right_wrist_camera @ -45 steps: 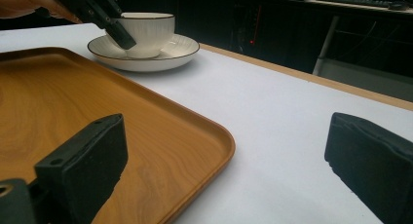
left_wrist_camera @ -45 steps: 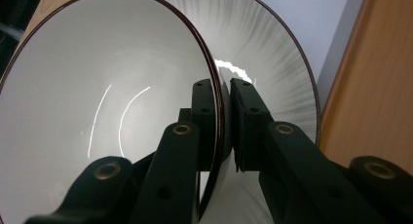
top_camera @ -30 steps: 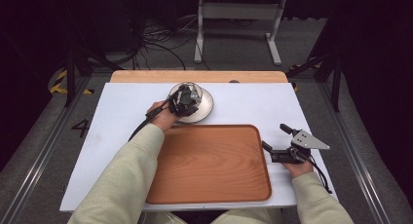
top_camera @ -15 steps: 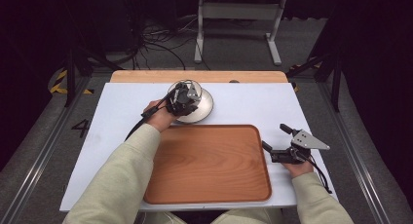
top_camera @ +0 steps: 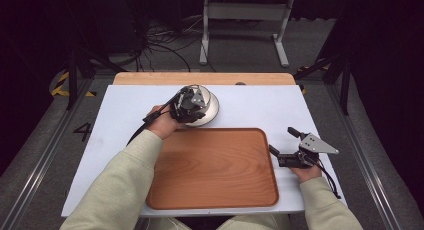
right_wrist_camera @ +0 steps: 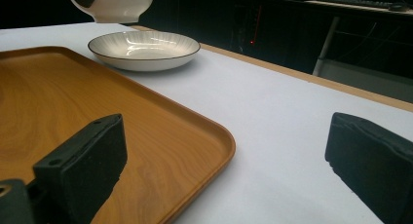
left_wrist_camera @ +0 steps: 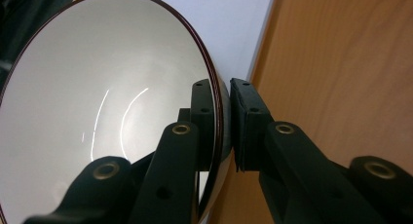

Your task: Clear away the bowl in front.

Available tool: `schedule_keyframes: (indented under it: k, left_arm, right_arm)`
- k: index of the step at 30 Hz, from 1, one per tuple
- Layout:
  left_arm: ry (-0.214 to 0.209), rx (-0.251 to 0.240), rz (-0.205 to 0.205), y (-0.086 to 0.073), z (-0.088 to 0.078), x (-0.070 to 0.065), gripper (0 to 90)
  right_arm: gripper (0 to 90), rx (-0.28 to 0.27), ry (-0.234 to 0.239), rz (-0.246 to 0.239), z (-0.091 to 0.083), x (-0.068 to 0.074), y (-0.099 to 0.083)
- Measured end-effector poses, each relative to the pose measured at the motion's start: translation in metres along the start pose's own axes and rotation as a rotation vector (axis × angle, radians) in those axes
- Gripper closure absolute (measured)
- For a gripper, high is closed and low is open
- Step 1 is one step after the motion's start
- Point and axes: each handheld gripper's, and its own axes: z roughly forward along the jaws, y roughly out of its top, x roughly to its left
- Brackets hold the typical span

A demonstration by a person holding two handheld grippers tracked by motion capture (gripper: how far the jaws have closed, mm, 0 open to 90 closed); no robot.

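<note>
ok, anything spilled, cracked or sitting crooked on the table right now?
Nothing spilled or damaged. The white bowl is tilted, but only because the left gripper pinches its rim and holds it above the striped plate. The wooden tray lies flat and square.

A white bowl (left_wrist_camera: 97, 117) with a thin dark rim is seen clamped at its wall, one pad inside and one outside. It is held tilted, its glossy inside turned toward the left gripper view. In the right gripper view it (right_wrist_camera: 114, 4) is seen lifted clear above a shallow white plate (right_wrist_camera: 144, 48), dark-rimmed with fine ribbing, which sits flat on the white table surface just beyond the far edge of the wooden tray. In the high view the plate (top_camera: 212, 110) is seen partly covered from above.
</note>
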Motion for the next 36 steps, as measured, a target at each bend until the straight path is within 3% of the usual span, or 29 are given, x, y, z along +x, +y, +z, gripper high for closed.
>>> schedule_keyframes:
  k: [18, 26, 36]
  left_arm:
    - [-0.064, -0.013, 0.122, 0.014, -0.028, -0.042, 81.8]
    - [-0.095, -0.031, 0.159, 0.018, -0.038, -0.060, 81.8]
    - [-0.117, -0.017, 0.204, 0.016, -0.043, -0.075, 81.8]
  right_arm:
    - [2.3, 0.000, 0.000, 0.000, 0.000, 0.000, 0.000]
    - [2.3, 0.000, -0.001, 0.001, 0.000, 0.000, 0.000]
    - [2.3, 0.001, -0.001, 0.000, 0.000, 0.000, 0.000]
